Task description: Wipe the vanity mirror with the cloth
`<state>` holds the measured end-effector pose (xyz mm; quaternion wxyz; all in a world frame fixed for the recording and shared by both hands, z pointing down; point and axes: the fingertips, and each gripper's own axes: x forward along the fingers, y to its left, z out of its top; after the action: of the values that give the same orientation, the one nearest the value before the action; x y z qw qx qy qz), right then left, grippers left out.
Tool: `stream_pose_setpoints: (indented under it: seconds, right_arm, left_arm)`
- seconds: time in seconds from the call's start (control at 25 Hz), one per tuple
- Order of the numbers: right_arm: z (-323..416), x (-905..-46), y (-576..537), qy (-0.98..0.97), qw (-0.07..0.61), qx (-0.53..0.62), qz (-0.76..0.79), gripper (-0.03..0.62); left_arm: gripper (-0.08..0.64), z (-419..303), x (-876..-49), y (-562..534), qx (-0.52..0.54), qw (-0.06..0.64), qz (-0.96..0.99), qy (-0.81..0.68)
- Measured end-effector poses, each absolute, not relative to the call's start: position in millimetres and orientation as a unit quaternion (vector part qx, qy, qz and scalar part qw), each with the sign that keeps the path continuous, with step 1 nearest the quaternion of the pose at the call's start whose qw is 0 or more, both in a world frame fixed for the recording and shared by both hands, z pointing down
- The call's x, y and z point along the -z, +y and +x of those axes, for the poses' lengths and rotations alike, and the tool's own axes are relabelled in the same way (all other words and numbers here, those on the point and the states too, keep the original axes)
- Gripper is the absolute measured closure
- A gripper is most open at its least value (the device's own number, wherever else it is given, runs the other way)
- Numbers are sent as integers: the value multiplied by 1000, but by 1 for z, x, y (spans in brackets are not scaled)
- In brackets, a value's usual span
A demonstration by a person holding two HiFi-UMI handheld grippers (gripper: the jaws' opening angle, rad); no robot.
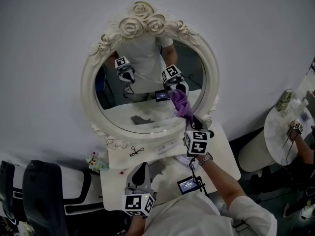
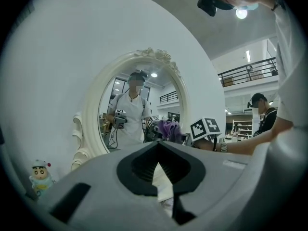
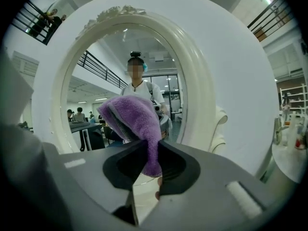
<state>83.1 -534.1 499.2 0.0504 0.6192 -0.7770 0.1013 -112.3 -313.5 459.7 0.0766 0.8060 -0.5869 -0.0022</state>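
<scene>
Vanity mirror (image 1: 147, 107): oval glass in a thick cream frame, glossy, moulded w/ scrolls down both sides & a cluster of carved roses on top. Stands upright at the back of a white counter (image 1: 224, 156), against a plain pale wall. Glass reflects a person in a white top plus both tongs

Cloth (image 1: 182, 104): purple, fluffy pile like terry or microfibre. Bunched into a soft rounded wad w/ a fold line across it, narrowing to a tail at the bottom. It sits at the mirror's lower-right part, wad up against the glass; in head view it meets its own reflection there. In the R gripper view the cloth (image 3: 137, 121) hangs just in front of the glass, tail dropping btwn the jaws

R tongs (image 1: 193, 121): grey matt plastic body, black ribbed jaw pads, marker cube behind. Jaws clamped on the cloth's tail, held up to the mirror's lower-right rim

L tongs (image 2: 157, 141): same build. Low in front of the mirror over the counter's near edge, well apart from the glass. Tips closed together, nothing btwn them

Small cartoon figurine (image 1: 96, 161) stands by the mirror's lower-left foot. A thin black wire tool (image 1: 136, 151) lies on the counter just in front of the mirror base; too small to tell what it is
</scene>
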Motion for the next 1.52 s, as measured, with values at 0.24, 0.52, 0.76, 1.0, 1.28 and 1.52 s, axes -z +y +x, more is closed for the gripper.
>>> stream_pose_setpoints:
  seconds: [0.24, 0.52, 0.76, 1.0, 1.28, 1.52]
  right_arm:
    - [2, -498, -506, -833, 58, -82, 544, 517]
    - [-105, -517, -478, -893, 88, -77, 436, 517]
    - [-164, -538, -469, -911, 104, -90, 389, 517]
    - [-188, -566, -482, -912, 118, -117, 374, 517]
    - [-161, -598, -512, -897, 132, -122, 404, 517]
    - [-125, -622, -523, -882, 155, -113, 431, 515]
  left_arm:
    - [561, -134, -458, -292, 6, 73, 784, -617]
    - [561, -181, -460, -255, 11, 74, 719, -691]
    - [561, -218, -465, -223, 4, 80, 662, -745]
    - [561, -232, -472, -203, -14, 92, 618, -780]
    - [560, -227, -486, -204, -31, 114, 607, -786]
    - [561, -207, -494, -229, -43, 119, 641, -757]
